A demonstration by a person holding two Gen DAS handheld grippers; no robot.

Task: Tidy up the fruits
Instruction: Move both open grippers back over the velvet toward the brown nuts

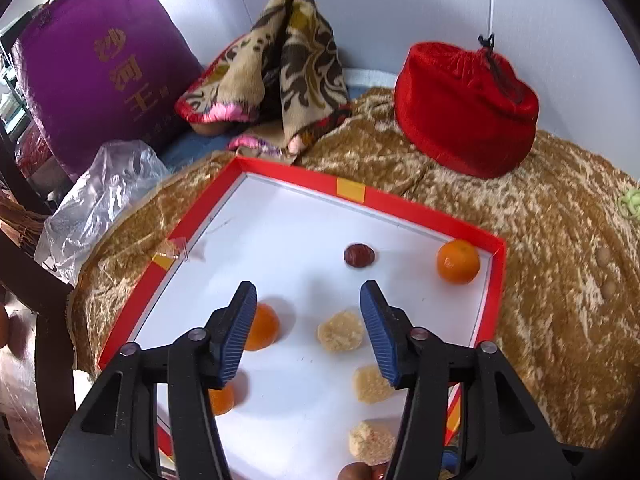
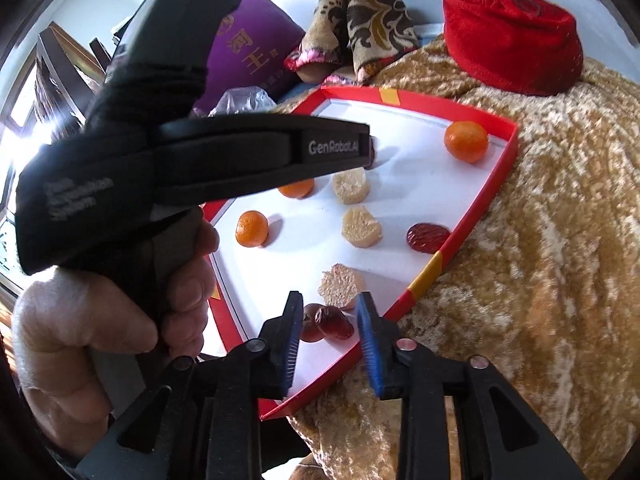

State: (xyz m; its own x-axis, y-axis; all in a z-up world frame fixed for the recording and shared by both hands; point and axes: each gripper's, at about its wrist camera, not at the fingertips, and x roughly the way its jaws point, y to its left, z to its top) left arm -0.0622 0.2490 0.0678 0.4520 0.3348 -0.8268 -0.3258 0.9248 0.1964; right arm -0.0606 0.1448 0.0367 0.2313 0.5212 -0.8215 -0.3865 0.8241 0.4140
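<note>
Fruit lies scattered on the white floor of a red-rimmed tray (image 1: 420,204), which rests on a gold crushed-velvet cover (image 1: 560,320); what lies under the cover I cannot tell.

Left wrist view: my left tongs (image 1: 308,332) hang above the tray's middle with their jaws parted and nothing between the blue pads. One orange (image 1: 458,261) sits in the tray's far right corner, a dark red date (image 1: 359,255) just left of it. A second orange (image 1: 262,327) shows beside my left pad, and a third (image 1: 221,399) is partly hidden under the same finger, near the tray's left edge. Three pale crumbly lumps (image 1: 341,330) run in a line towards the near edge. Beyond the tray's far edge stand a purple cushion (image 1: 100,64), a patterned cloth (image 1: 288,68), a red drawstring pouch (image 1: 464,108) and a clear plastic bag (image 1: 104,192).

Right wrist view: my right tongs (image 2: 329,340) hover over the tray's near corner, their jaws a little apart and not pressing on anything. Two dark red dates (image 2: 334,324) lie touching on the tray floor between the fingertips. Another flat date (image 2: 427,237) rests against the tray's right edge. My hand (image 2: 100,320) grips the black handle of the left tongs, which crosses the tray's left side.
</note>
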